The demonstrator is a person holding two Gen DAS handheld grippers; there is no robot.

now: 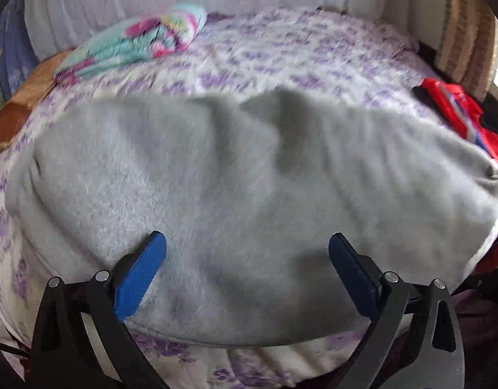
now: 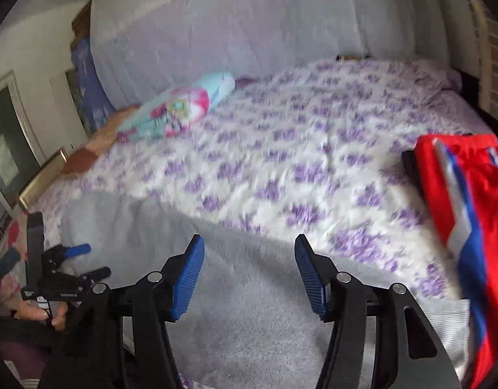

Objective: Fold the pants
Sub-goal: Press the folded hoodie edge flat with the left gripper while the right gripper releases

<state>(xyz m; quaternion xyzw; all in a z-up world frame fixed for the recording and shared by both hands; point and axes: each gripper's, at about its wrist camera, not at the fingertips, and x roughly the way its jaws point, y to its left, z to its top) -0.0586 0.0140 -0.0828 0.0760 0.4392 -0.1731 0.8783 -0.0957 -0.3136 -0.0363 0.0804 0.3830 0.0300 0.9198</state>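
Left gripper (image 1: pixel 247 243): blue-padded fingers spread wide at 6 o'clock in the left wrist view, released, nothing between them, poised over the grey fabric.
Right gripper (image 2: pixel 249 246): same story in the right wrist view, blue ribbed pads well apart, released, hovering above the grey cloth at 6 o'clock.
Pants: grey fleecy pants (image 1: pixel 236 194) lie spread flat across the near half of the bed, filling the centre of the left wrist view; soft creases and a dark shadow patch run toward 12 o'clock. Motion blur hides the finer detail, so I can't tell legs from waistband. In the right wrist view the same grey pants (image 2: pixel 249 308) sit under the pads and stretch off toward 9 o'clock.
Bed cover: white quilt with purple flower print (image 2: pixel 313 162) carries everything, running away to 12 o'clock.
Red garment: red cloth with blue and white stripes (image 2: pixel 469 210) at 3 o'clock in the right wrist view, just beside the grey pants' ribbed edge; it peeks in at 2 o'clock for the left camera (image 1: pixel 453 110).
Far bundle: turquoise and pink patterned cloth (image 1: pixel 145 43) bunched at 11 o'clock, well apart from the pants.
Other tool: left gripper seen from the right camera (image 2: pixel 86 259) at 9 o'clock, fingers apart, held in a hand (image 2: pixel 44 316).
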